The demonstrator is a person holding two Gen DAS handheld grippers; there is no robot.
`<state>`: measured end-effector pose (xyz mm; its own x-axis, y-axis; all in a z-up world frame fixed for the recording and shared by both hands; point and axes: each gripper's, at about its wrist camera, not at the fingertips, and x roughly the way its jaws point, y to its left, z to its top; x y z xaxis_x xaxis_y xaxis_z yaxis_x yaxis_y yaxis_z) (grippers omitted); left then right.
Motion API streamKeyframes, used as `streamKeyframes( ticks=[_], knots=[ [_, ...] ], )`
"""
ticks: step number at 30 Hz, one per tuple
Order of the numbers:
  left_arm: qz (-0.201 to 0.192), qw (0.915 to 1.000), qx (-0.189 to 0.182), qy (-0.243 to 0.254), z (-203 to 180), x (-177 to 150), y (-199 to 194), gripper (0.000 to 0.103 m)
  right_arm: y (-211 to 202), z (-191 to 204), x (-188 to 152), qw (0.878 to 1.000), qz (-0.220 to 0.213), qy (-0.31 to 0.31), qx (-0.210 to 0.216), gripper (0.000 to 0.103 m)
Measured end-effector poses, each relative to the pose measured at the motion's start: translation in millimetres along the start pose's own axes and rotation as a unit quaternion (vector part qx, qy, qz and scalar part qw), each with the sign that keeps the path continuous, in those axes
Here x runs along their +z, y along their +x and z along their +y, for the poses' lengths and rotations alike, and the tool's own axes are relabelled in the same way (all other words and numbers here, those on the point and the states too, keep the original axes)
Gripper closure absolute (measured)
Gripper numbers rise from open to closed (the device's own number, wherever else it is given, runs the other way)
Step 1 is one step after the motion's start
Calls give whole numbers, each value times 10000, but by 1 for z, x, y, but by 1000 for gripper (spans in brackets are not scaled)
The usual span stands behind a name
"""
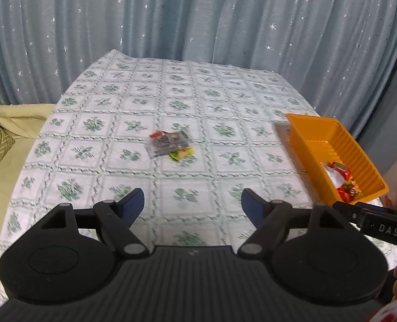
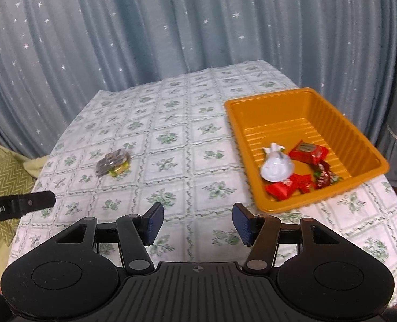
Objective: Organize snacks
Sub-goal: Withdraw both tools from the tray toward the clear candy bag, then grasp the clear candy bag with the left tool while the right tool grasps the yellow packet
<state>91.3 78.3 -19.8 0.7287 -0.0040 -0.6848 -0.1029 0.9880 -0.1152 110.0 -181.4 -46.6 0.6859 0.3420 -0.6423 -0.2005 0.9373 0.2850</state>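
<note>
Left wrist view: left gripper nearest the lens, blue pads spread wide, nothing between them, hanging over bare tablecloth. Ahead, mid-table, small cluster of loose snacks: a clear packet with dark contents, a yellow-green wrapped piece touching its near edge, a red one at the far corner. Orange tray sits well apart, at the right table edge, red sweets already inside.

Right wrist view: right gripper nearest, jaws parted about halfway, empty, just beside the tray's near corner. Tray holds red wrappers and one white twisted packet. Loose cluster lies far left across the cloth.

Handling judgement: remaining snacks look light, crinkly, slick film (likely to skid if nudged sideways). Clear packet seems soft and squashable; best pinched across its short width or by a sealed edge, gently.
</note>
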Motion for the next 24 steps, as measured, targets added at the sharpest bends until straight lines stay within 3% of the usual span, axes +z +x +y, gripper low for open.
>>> streamKeyframes(
  ticks=[12,16,19,24],
  knots=[
    [363,9930,100,1117,28,20,58,25,53,23,10,9995,193,-228,121,46],
    [465,9885,-117,1436,39,29,86,25,75,31,15,9989,256,-344,163,46],
    [473,9872,-506,1437,51,38,105,25,92,38,20,9985,287,-426,192,46],
    [489,9773,-620,1963,57,51,141,27,120,46,27,9978,346,-533,196,46]
  ],
)
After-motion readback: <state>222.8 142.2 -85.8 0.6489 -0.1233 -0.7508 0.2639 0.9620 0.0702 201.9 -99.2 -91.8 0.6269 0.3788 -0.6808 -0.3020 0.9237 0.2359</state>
